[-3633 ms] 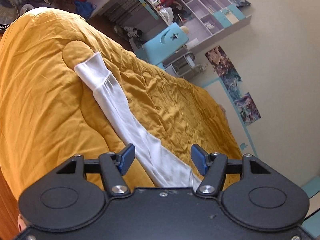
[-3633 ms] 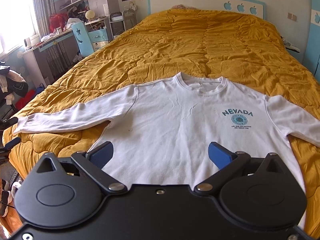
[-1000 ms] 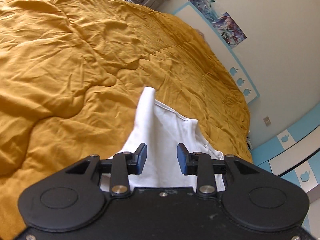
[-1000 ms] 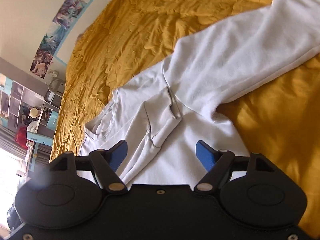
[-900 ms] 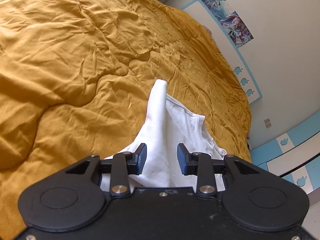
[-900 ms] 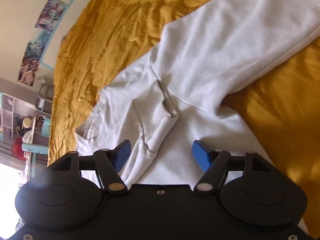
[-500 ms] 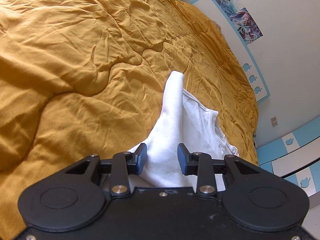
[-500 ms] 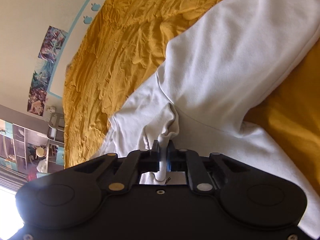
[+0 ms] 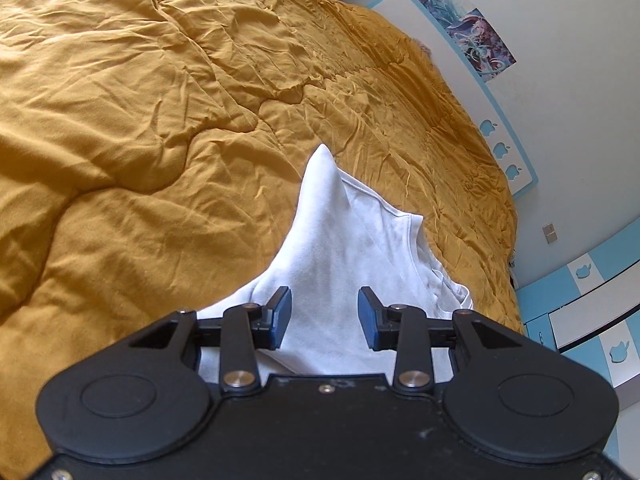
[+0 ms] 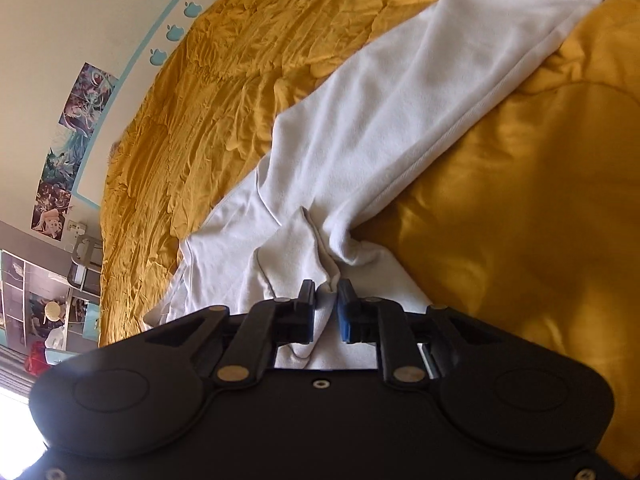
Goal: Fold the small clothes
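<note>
**Pinching the shirt's side while the other tool hangs ready**

Lying spread on the rumpled mustard-yellow quilted bed cover (image 9: 168, 128), the white long-sleeved cotton sweatshirt (image 10: 360, 128) is being gathered for a fold. The right tool (image 10: 328, 306) is clamping a bunched ridge of the white fabric, its pads pressed together on the cloth near where the long sleeve (image 10: 500, 40) meets the body; that grip is probably meant to give a firm corner for carrying the side or the sleeve inward. From that pinch the sleeve is running off toward 1 o'clock in the right wrist view, lying flat on the cover, while the shirt's body is trailing toward 9 o'clock.

The left tool (image 9: 324, 316) is standing with its pads apart and nothing clamped; a raised peak of the white cloth is rising between and beyond them toward 12 o'clock, with the ribbed neckline (image 9: 412, 232) showing toward 2 o'clock. Whether the pads are brushing the cloth I cannot tell.

Around the bed, a pale wall with blue apple cut-outs (image 9: 500, 148) and posters (image 10: 76, 120) is curving past at 2 o'clock on the left view, and cluttered shelves (image 10: 36, 304) are sitting at 9 o'clock on the right view. Nothing solid is blocking the fold; only the cover's wrinkles could drag on the fabric.
</note>
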A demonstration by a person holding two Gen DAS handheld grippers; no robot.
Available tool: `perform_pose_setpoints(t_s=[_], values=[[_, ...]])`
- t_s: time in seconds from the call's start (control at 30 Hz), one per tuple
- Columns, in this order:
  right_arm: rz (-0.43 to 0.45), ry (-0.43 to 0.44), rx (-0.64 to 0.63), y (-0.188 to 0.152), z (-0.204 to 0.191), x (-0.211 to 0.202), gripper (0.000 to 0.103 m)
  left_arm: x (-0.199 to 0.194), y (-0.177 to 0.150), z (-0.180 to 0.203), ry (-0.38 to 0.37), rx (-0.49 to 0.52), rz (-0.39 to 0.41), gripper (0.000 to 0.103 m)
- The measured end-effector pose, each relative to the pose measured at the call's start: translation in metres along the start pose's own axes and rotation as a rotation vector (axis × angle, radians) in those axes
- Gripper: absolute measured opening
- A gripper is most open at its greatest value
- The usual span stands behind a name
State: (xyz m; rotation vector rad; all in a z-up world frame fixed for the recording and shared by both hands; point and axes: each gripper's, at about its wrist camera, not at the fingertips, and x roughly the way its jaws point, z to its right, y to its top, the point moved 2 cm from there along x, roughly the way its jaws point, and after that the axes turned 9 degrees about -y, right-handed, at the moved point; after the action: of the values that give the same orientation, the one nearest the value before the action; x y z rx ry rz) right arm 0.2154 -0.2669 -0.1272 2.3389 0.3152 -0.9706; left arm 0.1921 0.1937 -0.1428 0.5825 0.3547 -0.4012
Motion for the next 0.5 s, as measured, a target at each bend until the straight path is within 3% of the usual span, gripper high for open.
perform_pose_setpoints(t_s=[0.17, 0.23, 0.37, 0.43, 0.5], values=[[0.096, 0.011, 0.026, 0.025, 0.025, -0.039, 0.015, 0.007, -0.019, 0.031, -0.071, 0.02, -0.047, 0.036], [0.156, -0.018, 0.051, 0.04, 0.044, -0.055, 0.022, 0.014, -0.034, 0.053, -0.115, 0.059, -0.089, 0.037], [0.275, -0.101, 0.163, 0.081, 0.098, -0.083, 0.025, 0.044, -0.077, 0.106, -0.242, 0.124, -0.214, 0.038], [0.325, -0.136, 0.248, 0.1, 0.125, -0.093, 0.036, 0.06, -0.096, 0.131, -0.285, 0.157, -0.256, 0.039], [0.375, -0.159, 0.307, 0.115, 0.147, -0.1, 0.039, 0.074, -0.112, 0.151, -0.312, 0.175, -0.283, 0.039]])
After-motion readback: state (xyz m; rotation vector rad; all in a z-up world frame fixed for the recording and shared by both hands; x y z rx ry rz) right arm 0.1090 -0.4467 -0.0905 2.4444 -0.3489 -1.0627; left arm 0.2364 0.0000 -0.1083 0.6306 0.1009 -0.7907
